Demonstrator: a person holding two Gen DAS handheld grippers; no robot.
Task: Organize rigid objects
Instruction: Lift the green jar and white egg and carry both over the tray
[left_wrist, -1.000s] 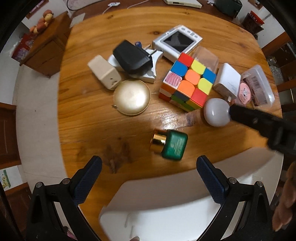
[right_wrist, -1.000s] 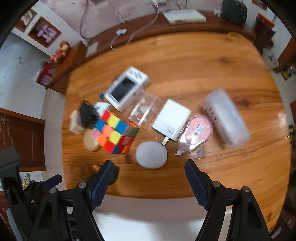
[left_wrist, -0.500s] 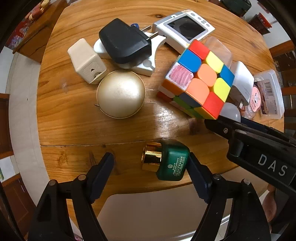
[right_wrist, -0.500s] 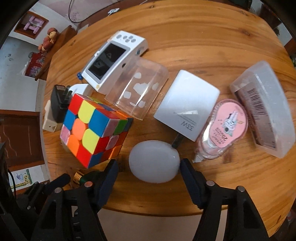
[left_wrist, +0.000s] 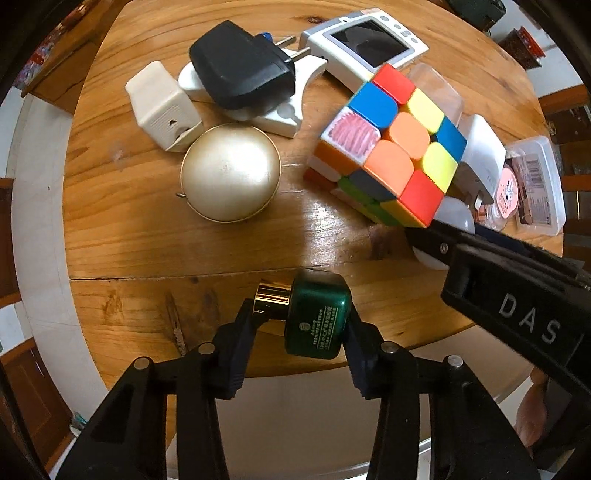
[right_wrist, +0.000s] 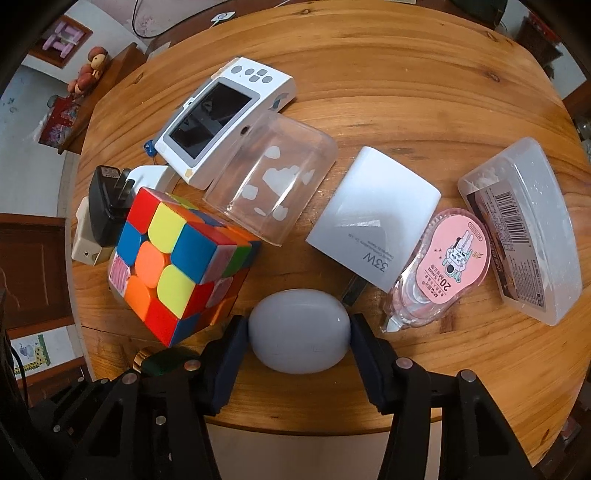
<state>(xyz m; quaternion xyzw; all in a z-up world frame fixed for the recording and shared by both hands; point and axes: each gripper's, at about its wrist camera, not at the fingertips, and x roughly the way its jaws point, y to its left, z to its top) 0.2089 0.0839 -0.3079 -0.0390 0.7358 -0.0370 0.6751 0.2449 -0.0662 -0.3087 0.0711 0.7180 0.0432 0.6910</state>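
On the left, the left hand-held gripper (left_wrist: 295, 328) is closing its jaws around a glossy green glass bottle (left_wrist: 317, 319) with a gold cap, lying near the wooden tabletop (left_wrist: 129, 236) edge, pads at or nearly at its sides. To the right, the right hand-held gripper (right_wrist: 299, 332) closes likewise on a smooth white egg-shaped case (right_wrist: 299, 330). The step looks like a double pick-up; next each likely needs a firm squeeze, then a straight lift clear of the multicoloured cube (right_wrist: 173, 258).

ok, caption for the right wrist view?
Right gripper closing around a white egg-shaped case near the table edge, beside a colour cube.
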